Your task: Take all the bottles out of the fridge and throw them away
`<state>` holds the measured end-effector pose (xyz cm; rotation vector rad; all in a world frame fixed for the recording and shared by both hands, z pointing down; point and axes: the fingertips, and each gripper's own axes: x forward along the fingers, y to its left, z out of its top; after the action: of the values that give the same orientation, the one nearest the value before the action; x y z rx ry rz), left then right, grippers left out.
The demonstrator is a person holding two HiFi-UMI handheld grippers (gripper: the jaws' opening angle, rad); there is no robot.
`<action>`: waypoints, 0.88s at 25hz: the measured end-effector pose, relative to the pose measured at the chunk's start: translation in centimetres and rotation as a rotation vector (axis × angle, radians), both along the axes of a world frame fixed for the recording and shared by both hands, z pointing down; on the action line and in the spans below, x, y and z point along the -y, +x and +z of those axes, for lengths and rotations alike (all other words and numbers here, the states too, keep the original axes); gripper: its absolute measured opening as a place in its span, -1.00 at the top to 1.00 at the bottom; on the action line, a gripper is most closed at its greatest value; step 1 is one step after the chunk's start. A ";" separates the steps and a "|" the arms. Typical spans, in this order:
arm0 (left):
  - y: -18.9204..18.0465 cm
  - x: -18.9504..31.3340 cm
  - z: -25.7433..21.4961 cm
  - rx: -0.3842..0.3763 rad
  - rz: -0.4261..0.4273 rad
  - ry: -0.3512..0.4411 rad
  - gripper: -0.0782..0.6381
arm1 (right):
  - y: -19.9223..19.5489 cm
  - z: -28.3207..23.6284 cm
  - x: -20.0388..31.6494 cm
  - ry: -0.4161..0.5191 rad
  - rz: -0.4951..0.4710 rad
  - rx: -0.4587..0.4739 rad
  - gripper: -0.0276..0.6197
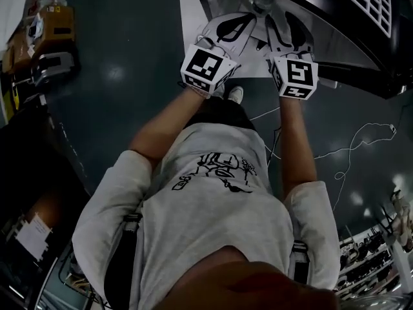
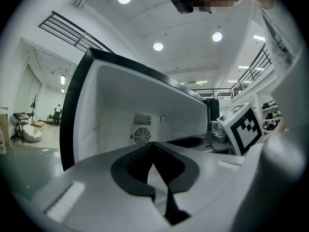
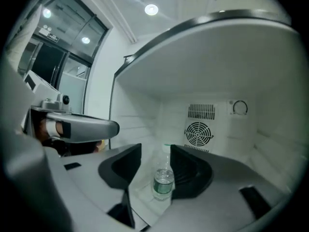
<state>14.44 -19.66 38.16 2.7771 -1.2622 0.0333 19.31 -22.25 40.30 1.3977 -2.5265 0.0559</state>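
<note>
A small clear water bottle with a green label stands on the white floor of the open fridge. My right gripper reaches into the fridge with its jaws open on either side of the bottle. The bottle is close to the right pad, and a gap shows at the left pad. My left gripper points into the same fridge with its jaws shut and nothing between them. In the head view both grippers, left and right, are side by side at the fridge opening. No bottle shows there.
A round fan grille and a dial sit on the fridge's back wall. The right gripper's marker cube is close on my left gripper's right. Thin cables trail over the dark floor. Boxes and gear crowd the left side.
</note>
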 end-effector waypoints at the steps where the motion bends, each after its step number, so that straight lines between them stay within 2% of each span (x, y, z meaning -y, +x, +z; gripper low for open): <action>1: -0.1 0.7 0.4 0.004 -0.004 0.002 0.76 | -0.1 0.3 0.7 0.000 -0.001 -0.007 0.43; 12: -0.7 5.5 4.6 0.009 -0.031 -0.037 0.76 | -1.8 4.4 6.7 -0.015 0.000 -0.045 0.35; 22: -0.2 7.6 5.3 0.032 -0.033 -0.060 0.76 | -2.4 5.2 10.0 -0.001 0.007 -0.035 0.33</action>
<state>14.22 -27.22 43.43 2.7145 -1.2923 0.1119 16.88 -32.27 45.54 1.3944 -2.4930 0.0337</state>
